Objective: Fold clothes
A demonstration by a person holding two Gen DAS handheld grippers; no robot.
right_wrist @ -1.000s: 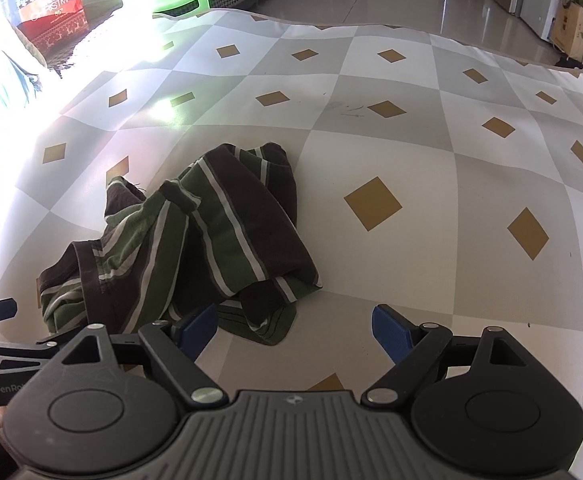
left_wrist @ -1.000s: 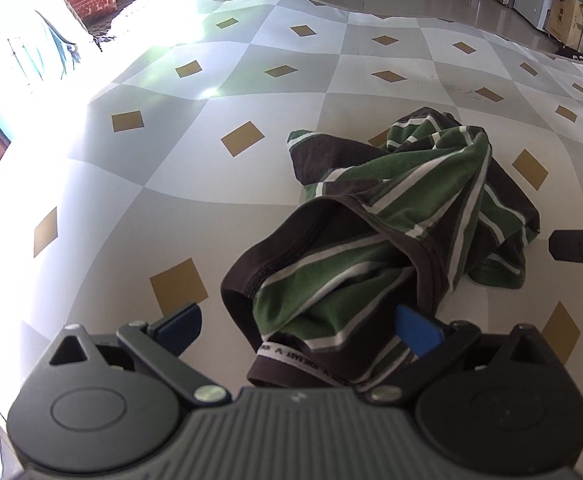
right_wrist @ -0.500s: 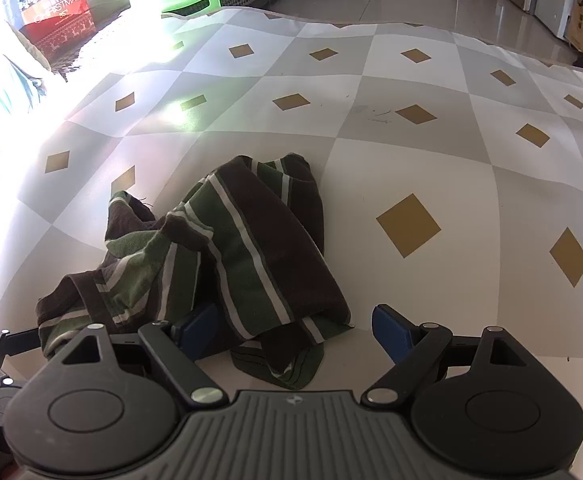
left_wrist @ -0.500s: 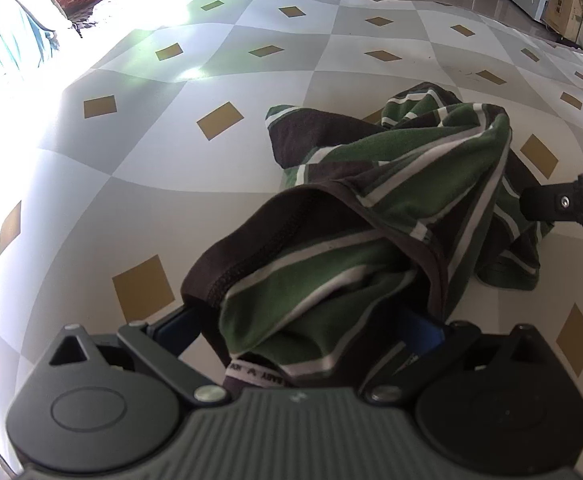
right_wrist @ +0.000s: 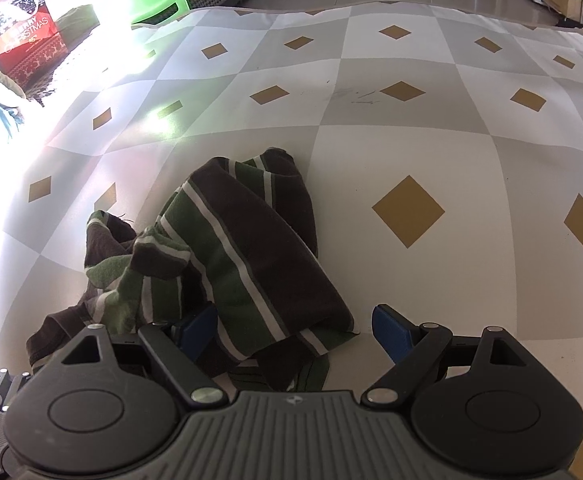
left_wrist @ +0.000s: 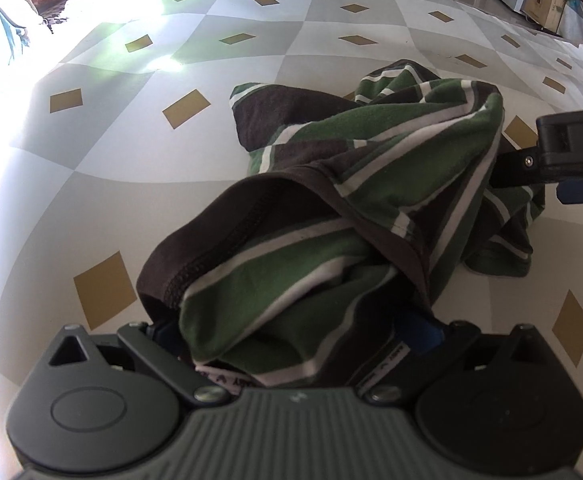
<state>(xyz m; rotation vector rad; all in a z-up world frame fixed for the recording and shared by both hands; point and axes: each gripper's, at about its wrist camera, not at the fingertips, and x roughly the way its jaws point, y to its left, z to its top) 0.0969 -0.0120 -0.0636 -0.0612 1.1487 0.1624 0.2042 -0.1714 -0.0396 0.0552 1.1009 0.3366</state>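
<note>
Both pairs of jaws stand wide, each with cloth lying between its blue pads and neither clamped. In the left gripper [left_wrist: 299,334], the crumpled green, brown and white striped knit garment [left_wrist: 371,184] fills the gap, its printed waistband at the throat. The right gripper [right_wrist: 295,326] straddles a brown corner of that same garment [right_wrist: 235,256], which sits nearer its left pad.

Beyond, the garment lies heaped and unfolded on the grey and white checked mat with gold diamonds [right_wrist: 407,212]; the heap rises toward 12 o'clock in the left view and 11 o'clock in the right.

Risk, as I judge it: the layers are bunched, so closing here could pinch several thicknesses and lift a knot instead of one edge. The right pads have little cloth between them and might close on air.

At 10 o'clock, far off, stands a red Christmas gift bag [right_wrist: 27,50].
</note>
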